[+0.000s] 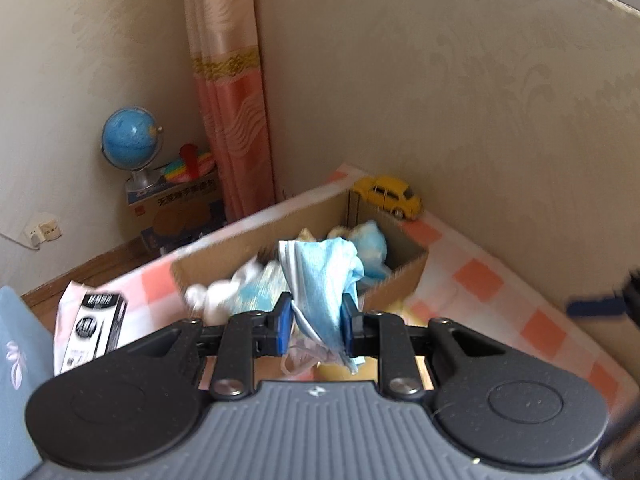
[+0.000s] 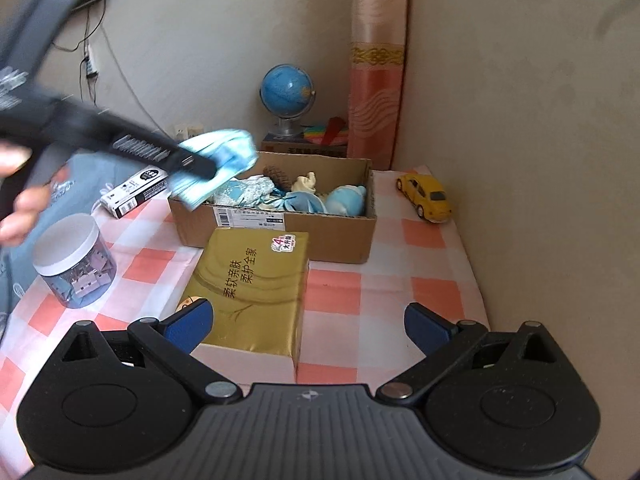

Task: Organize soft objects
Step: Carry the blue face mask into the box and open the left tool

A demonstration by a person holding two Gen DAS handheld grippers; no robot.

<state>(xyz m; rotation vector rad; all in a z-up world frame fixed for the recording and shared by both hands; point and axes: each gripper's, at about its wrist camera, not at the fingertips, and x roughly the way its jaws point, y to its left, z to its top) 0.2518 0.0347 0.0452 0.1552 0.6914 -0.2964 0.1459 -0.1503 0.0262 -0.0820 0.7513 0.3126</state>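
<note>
My left gripper (image 1: 318, 316) is shut on a crumpled light-blue face mask (image 1: 324, 280) and holds it in the air above the left end of an open cardboard box (image 1: 396, 284). In the right wrist view the mask (image 2: 224, 160) hangs from the left gripper (image 2: 200, 166) over the box (image 2: 320, 236). The box holds soft toys, among them a blue plush (image 2: 344, 200) and a cream one (image 2: 306, 182). My right gripper (image 2: 308, 324) is open and empty, low over a gold tissue pack (image 2: 256, 288) in front of the box.
A yellow toy car (image 2: 426, 196) stands right of the box near the wall. A clear jar with a white lid (image 2: 74, 266) and a black-and-white carton (image 2: 134, 192) lie at the left on the checked cloth (image 2: 384, 280). A globe (image 2: 286, 96) stands behind.
</note>
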